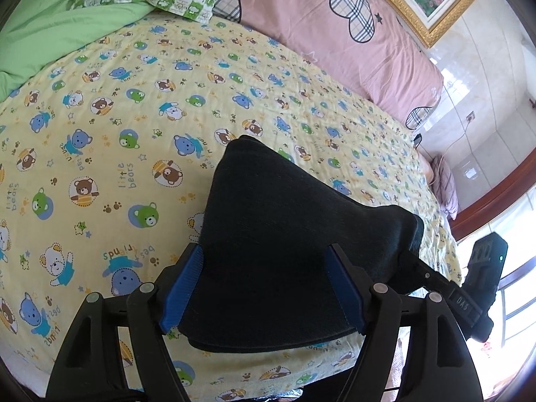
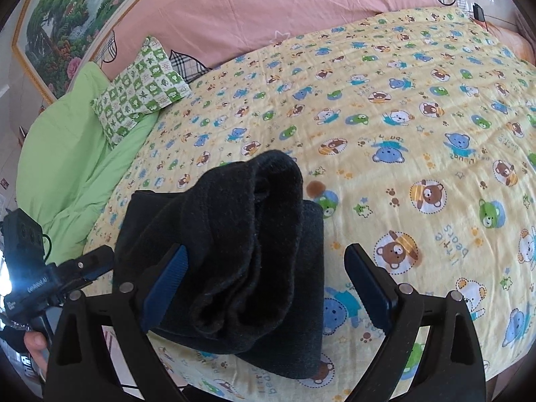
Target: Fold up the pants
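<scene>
1. Lying on the yellow bear-print sheet (image 2: 418, 107), the dark pants (image 2: 234, 254) are seen folded into a compact bundle near the bed's near edge.
2. The left gripper (image 1: 264, 288) is seen with its blue pads (image 1: 182, 288) spread apart, the folded cloth lying between them; whether the pads press on it cannot be told.
3. The right gripper (image 2: 268, 288) is held with its fingers wide apart; a raised fold of the pants lies just beside the left pad, and the right pad stands clear above the sheet.
4. A green checked pillow (image 2: 140, 90), a green blanket (image 2: 67, 154) and a pink duvet (image 2: 284, 10) are seen at the far side.
5. A framed landscape painting (image 2: 60, 23) is seen on the wall.
</scene>
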A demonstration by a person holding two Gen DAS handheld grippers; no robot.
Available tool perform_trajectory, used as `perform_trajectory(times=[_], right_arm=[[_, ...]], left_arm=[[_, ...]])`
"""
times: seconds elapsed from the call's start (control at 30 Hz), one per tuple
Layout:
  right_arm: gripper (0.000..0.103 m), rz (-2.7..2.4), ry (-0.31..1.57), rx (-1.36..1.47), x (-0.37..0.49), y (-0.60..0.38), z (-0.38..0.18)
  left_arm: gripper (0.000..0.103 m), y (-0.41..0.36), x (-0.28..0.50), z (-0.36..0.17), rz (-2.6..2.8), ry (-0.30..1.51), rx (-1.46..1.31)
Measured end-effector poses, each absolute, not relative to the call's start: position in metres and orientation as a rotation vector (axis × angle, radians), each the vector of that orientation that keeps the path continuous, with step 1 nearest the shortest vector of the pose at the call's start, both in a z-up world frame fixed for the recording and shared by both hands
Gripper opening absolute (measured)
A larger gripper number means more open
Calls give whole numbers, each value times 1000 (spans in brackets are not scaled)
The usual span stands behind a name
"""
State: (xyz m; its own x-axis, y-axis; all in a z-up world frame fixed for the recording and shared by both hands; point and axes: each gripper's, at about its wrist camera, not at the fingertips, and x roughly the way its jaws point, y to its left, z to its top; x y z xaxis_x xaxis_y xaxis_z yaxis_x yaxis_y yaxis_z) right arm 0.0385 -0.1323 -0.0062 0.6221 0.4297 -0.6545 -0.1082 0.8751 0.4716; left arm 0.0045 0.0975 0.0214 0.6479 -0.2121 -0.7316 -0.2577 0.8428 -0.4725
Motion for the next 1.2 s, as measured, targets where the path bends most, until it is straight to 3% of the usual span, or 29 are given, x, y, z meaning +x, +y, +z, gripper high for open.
perform_trajectory(times=[0.33,0.47,0.93,1.0,1.07,1.2], right_arm=[[93,299,863,455,30,-151,-26],[84,332,860,492,27,-155,-29],[84,424,879,628,37,-151,-34],[77,424,878,601,35,-149,-35],[64,442,888,606,35,-150,-39],[56,468,887,627,31,-158,-45]], left_arm=[[78,97,18,9,32,917,-585],[79,98,22,3,38,933,-588],[80,97,38,-16,34,982,-616],[81,97,41,-19,28,991,-628],[83,100,43,-23,24,999,-645],[84,101,47,-29,16,999,-655]])
